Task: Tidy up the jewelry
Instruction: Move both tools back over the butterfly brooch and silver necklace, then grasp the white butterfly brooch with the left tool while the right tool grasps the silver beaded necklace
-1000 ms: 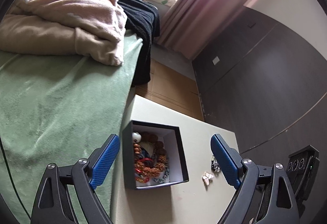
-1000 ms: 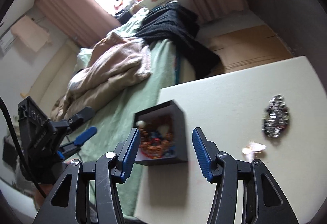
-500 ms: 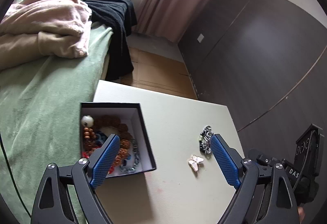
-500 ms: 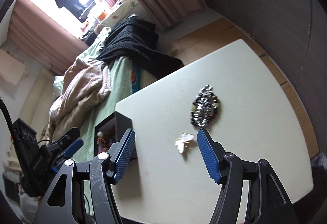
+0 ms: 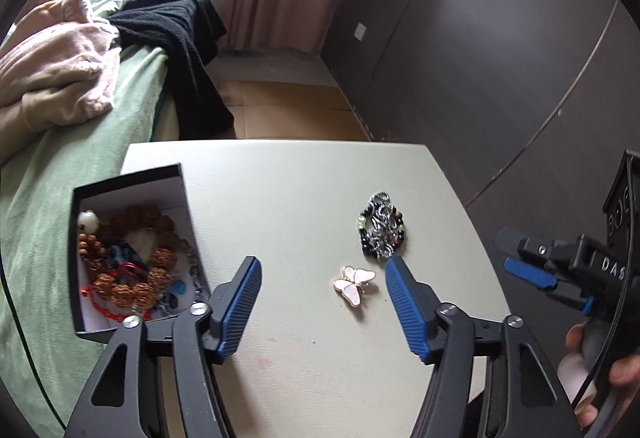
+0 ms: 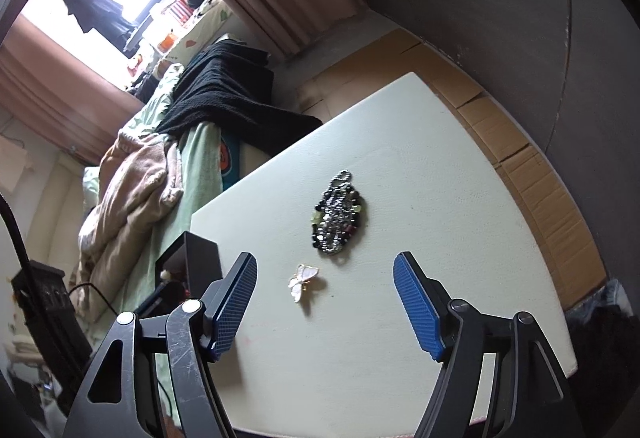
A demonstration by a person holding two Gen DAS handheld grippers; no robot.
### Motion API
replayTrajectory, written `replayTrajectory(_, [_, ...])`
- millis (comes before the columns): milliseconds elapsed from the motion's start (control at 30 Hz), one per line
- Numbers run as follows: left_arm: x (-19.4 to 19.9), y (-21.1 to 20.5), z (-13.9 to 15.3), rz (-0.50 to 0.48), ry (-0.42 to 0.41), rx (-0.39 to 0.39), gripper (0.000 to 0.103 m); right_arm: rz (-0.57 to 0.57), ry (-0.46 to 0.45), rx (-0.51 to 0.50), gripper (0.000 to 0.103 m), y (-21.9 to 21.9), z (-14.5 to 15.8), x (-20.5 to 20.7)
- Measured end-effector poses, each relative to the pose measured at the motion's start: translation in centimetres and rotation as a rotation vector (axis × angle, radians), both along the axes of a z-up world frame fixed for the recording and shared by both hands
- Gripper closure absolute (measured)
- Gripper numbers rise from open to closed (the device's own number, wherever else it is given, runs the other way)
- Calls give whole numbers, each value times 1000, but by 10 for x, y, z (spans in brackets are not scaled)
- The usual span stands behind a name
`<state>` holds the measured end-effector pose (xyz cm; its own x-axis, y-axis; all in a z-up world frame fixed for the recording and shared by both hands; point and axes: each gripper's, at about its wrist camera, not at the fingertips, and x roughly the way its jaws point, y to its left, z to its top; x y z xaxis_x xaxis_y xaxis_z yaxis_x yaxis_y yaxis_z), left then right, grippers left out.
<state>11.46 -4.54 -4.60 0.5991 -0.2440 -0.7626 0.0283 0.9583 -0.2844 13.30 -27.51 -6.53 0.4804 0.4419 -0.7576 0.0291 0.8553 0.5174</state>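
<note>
The butterfly brooch (image 5: 354, 284) lies on the table (image 5: 304, 174) just before the beaded bracelet (image 5: 382, 230), right of the jewelry box (image 5: 132, 178). Left gripper (image 5: 320, 274) brackets it, nearer; right gripper (image 6: 324, 270) likewise. Both gape wide, empty.

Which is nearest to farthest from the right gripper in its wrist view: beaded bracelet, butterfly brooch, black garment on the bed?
From the right gripper, which is open:
1. butterfly brooch, on the table just ahead, a little left of centre.
2. beaded bracelet, farther up the table, near centre.
3. black garment, draped over the bed beyond the table's far edge, upper left.
</note>
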Motion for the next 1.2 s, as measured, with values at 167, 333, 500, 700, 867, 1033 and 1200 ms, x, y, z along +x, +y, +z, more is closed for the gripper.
replayTrajectory(167, [6, -18, -9, -48, 8, 36, 42, -36, 23, 7, 32, -15, -4, 3])
replayTrajectory(333, [12, -33, -22, -82, 27, 68, 42, -75, 38, 24, 32, -29, -7, 7])
replayTrajectory(500, [20, -51, -39, -120, 66, 130, 47, -86, 59, 21, 32, -35, -11, 10])
replayTrajectory(700, [30, -66, -56, -151, 85, 198, 50, -93, 72, 27, 32, -38, -14, 14])
replayTrajectory(867, [35, -67, -73, -152, 124, 211, 69, -89, 74, 29, 32, -37, -15, 16])
replayTrajectory(1033, [33, -60, -70, -143, 116, 193, 74, -80, 79, 19, 32, -33, -17, 16])
replayTrajectory(1200, [29, -44, -50, -114, 77, 130, 74, -59, 74, 9, 32, -27, -21, 19])
